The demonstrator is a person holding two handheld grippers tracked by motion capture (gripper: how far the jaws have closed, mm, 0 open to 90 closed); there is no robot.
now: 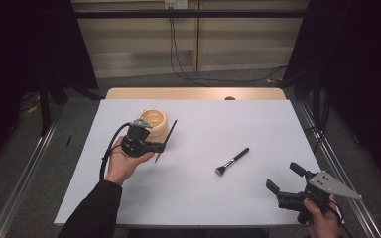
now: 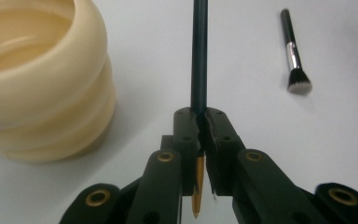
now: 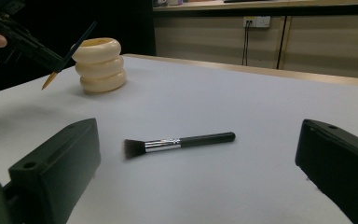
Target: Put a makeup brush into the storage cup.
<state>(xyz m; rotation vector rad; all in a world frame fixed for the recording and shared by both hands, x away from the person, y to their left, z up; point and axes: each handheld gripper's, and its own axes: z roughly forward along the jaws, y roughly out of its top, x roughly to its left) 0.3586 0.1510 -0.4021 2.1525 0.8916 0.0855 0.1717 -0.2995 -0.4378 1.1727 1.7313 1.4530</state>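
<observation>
Honestly, our left gripper (image 1: 159,147) is clamped on a thin pencil (image 2: 199,56) just beside the cream ringed holder (image 1: 155,122), so it could pivot and tip that over. Our right gripper (image 1: 285,177) hangs wide open near the makeup brush (image 1: 232,161).

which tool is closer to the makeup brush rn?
Right. The right tool sits open toward the table's near right corner, facing the makeup brush. The left tool is farther off, beside the cream holder, clamping a pencil.
</observation>
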